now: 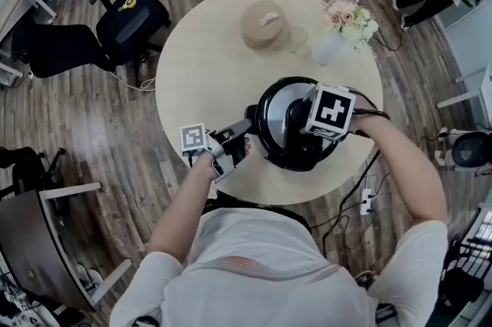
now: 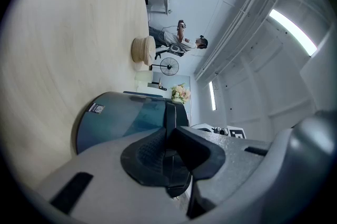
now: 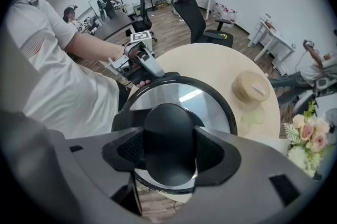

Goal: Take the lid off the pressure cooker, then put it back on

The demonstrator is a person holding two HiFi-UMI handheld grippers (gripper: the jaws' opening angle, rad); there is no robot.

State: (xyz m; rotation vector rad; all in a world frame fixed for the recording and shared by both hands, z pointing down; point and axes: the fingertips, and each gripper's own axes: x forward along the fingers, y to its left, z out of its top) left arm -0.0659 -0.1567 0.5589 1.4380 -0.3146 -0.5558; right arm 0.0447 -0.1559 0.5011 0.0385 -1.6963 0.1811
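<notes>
The black pressure cooker [image 1: 286, 152] stands on the round table [image 1: 192, 79] near its front edge, with its silver lid [image 3: 181, 95] on top. My right gripper [image 3: 169, 150] points straight down over the lid, its jaws shut on the lid's black knob [image 3: 168, 136]; its pads press the knob from both sides. In the head view its marker cube [image 1: 332, 111] covers the knob. My left gripper [image 2: 169, 157] lies level at the cooker's left side and is shut on the thin black side handle [image 2: 169, 117]. The cooker's dark body [image 2: 118, 118] fills that view's middle.
At the table's far side sit a woven lidded basket [image 1: 264, 24], a glass [image 1: 298, 41] and a vase of flowers [image 1: 347, 21]. A black office chair [image 1: 115, 29] stands left of the table. A power strip [image 1: 367, 201] and cables lie on the floor at the right.
</notes>
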